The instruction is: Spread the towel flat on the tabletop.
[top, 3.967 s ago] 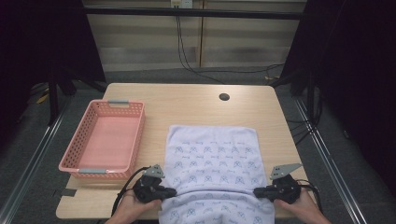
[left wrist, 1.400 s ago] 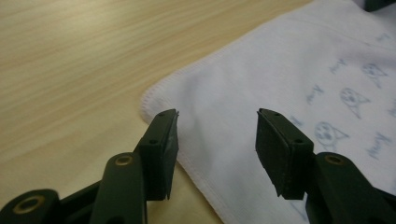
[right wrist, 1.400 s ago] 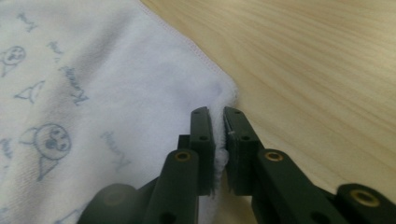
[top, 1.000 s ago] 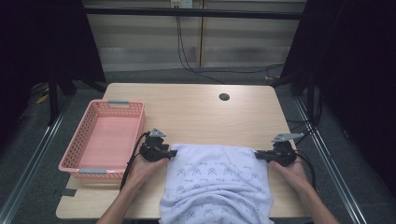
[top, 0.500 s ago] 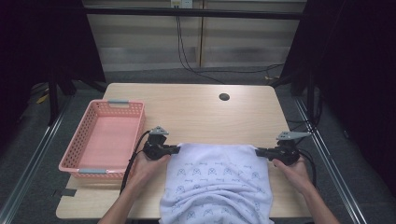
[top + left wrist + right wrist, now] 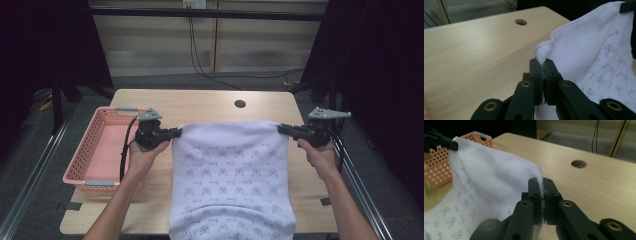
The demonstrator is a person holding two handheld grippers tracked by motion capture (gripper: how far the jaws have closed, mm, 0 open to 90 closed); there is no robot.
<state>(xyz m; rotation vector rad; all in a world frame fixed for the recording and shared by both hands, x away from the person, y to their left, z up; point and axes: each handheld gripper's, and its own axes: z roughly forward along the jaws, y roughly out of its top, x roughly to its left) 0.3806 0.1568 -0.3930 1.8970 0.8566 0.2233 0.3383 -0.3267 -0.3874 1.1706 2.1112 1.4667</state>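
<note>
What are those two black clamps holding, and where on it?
A white patterned towel: the left gripper pinches one top corner, the right gripper the other.

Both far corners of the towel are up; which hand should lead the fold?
Neither clearly: the left gripper and right gripper are each shut on a far corner of the towel, level. The basket crowds the left, so perhaps right.

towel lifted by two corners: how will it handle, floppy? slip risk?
Likely floppy: the towel hangs and sags between the left tool and right tool. Probably light. Slip seems unlikely: its terry corner sits pinched deep in the jaws.
</note>
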